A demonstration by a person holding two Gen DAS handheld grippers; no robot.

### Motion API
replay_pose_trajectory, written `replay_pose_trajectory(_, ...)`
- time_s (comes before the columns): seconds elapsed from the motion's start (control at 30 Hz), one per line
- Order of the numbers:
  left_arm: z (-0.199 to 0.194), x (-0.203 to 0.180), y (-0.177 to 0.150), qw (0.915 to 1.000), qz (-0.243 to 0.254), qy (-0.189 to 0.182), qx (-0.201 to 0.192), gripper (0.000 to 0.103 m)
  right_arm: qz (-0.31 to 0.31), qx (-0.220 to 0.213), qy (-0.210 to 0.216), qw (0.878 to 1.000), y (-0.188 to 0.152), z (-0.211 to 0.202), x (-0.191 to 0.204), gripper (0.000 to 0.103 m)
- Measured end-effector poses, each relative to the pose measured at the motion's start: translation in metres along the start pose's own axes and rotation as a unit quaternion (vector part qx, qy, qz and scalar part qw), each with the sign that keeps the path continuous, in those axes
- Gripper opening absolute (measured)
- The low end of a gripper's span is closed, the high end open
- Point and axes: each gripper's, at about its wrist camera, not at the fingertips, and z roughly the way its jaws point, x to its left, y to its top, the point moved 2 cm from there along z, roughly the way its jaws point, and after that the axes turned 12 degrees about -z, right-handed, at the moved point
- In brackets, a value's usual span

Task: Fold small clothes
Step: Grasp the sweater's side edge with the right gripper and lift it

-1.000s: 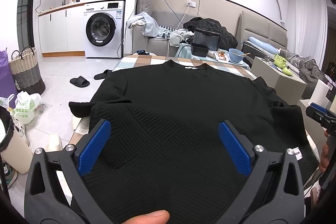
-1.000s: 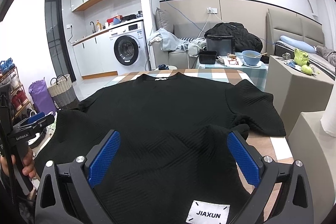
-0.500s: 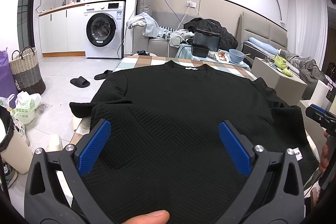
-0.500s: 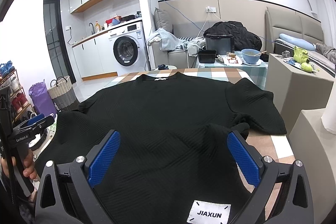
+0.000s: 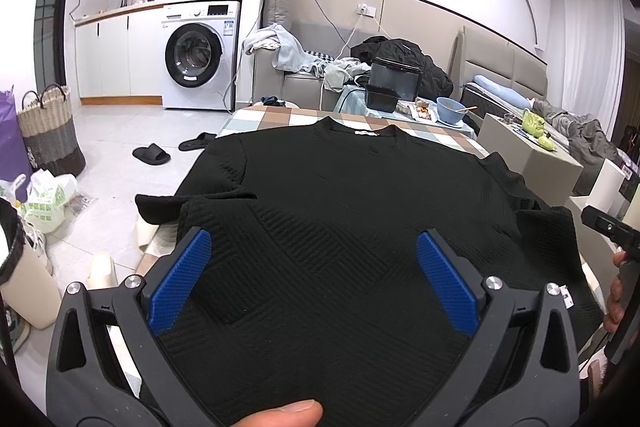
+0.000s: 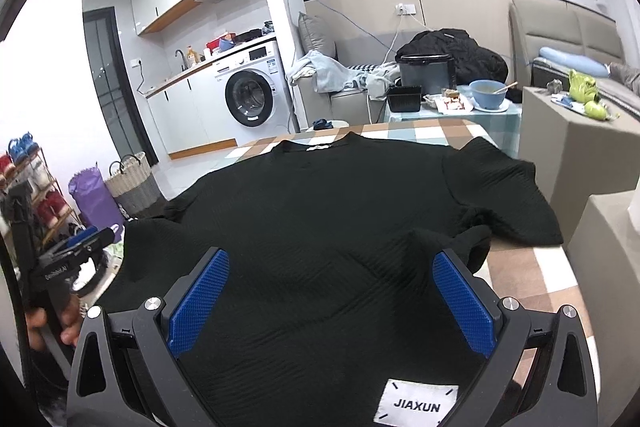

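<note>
A black textured short-sleeved top [image 5: 344, 203] [image 6: 320, 211] lies flat on a checked table [image 5: 264, 117] [image 6: 520, 271], collar at the far end. Its near hem area carries a white JIAXUN label [image 6: 416, 405]. My left gripper [image 5: 314, 259] hovers open over the near left part of the top, blue pads wide apart with nothing between them. Over the near right part hangs my right gripper [image 6: 330, 277], also open and holding nothing. The left sleeve [image 5: 160, 205] droops off the table edge; the right sleeve [image 6: 504, 195] lies spread on the table.
A washing machine [image 5: 200, 63], a woven basket [image 5: 50, 131] and slippers [image 5: 152, 155] stand on the floor at left. Behind the table a small table holds a black pot [image 5: 394, 79] and a blue bowl [image 5: 452, 109]. A beige block [image 6: 576, 151] stands at right.
The right gripper has tilted and shifted slightly, so its view has rolled a little. The left gripper has barely moved. The top lies as before.
</note>
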Motion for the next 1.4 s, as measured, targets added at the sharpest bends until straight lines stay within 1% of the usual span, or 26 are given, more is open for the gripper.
replay_pose_trajectory(0.23,0.007,0.020,0.006,0.9992,-0.037,-0.015,0.006,0.102,0.016,0.013,-0.012,1.000,0.003,0.012,-0.008,0.103)
replay_pose_trajectory(0.4,0.017,0.034,0.023,0.9980,-0.063,-0.009,-0.002,0.102,0.052,0.026,-0.010,0.998,0.006,0.023,-0.030,0.103)
replay_pose_trajectory(0.43,0.020,0.035,0.024,0.9980,-0.062,-0.006,-0.002,0.102,0.061,0.029,-0.009,0.998,0.007,0.025,-0.035,0.103)
replay_pose_trajectory(0.5,0.027,0.034,0.031,0.9984,-0.056,0.002,0.003,0.102,0.091,0.053,-0.009,0.994,0.006,0.033,-0.051,0.103)
replay_pose_trajectory(0.63,0.040,0.036,0.042,0.9987,-0.049,0.015,0.007,0.102,0.138,0.054,-0.039,0.988,0.002,0.035,-0.077,0.103)
replay_pose_trajectory(0.73,0.055,0.036,0.049,0.9988,-0.041,0.026,0.011,0.102,0.189,0.051,-0.061,0.979,0.000,0.033,-0.105,0.103)
replay_pose_trajectory(0.77,0.059,0.035,0.050,0.9988,-0.039,0.029,0.012,0.102,0.213,0.053,-0.071,0.973,-0.002,0.033,-0.117,0.103)
replay_pose_trajectory(0.83,0.068,0.035,0.054,0.9987,-0.037,0.032,0.017,0.102,0.255,0.056,-0.068,0.963,-0.006,0.035,-0.139,0.103)
replay_pose_trajectory(0.97,0.084,0.035,0.058,0.9984,-0.039,0.031,0.027,0.102,0.310,0.068,-0.075,0.945,-0.011,0.045,-0.174,0.094)
replay_pose_trajectory(1.03,0.096,0.032,0.061,0.9983,-0.038,0.032,0.030,0.102,0.337,0.074,-0.083,0.935,-0.014,0.051,-0.190,0.093)
replay_pose_trajectory(1.07,0.100,0.031,0.062,0.9982,-0.038,0.032,0.033,0.102,0.350,0.074,-0.085,0.930,-0.017,0.053,-0.197,0.090)
replay_pose_trajectory(1.1,0.103,0.030,0.063,0.9981,-0.038,0.032,0.035,0.102,0.368,0.076,-0.085,0.923,-0.021,0.057,-0.207,0.087)
replay_pose_trajectory(1.13,0.107,0.029,0.063,0.9981,-0.037,0.032,0.037,0.102,0.379,0.078,-0.085,0.918,-0.025,0.059,-0.213,0.087)
replay_pose_trajectory(1.17,0.110,0.027,0.063,0.9980,-0.036,0.034,0.038,0.102,0.399,0.080,-0.085,0.909,-0.030,0.063,-0.222,0.086)
replay_pose_trajectory(1.23,0.119,0.025,0.065,0.9978,-0.033,0.039,0.043,0.102,0.418,0.087,-0.092,0.900,-0.036,0.068,-0.234,0.082)
replay_pose_trajectory(1.27,0.122,0.023,0.066,0.9977,-0.032,0.040,0.044,0.102,0.425,0.089,-0.096,0.896,-0.039,0.070,-0.238,0.080)
replay_pose_trajectory(1.3,0.126,0.022,0.066,0.9976,-0.032,0.040,0.047,0.102,0.429,0.090,-0.098,0.893,-0.040,0.072,-0.241,0.079)
replay_pose_trajectory(1.4,0.135,0.021,0.067,0.9974,-0.031,0.039,0.052,0.102,0.427,0.088,-0.105,0.894,-0.038,0.076,-0.245,0.078)
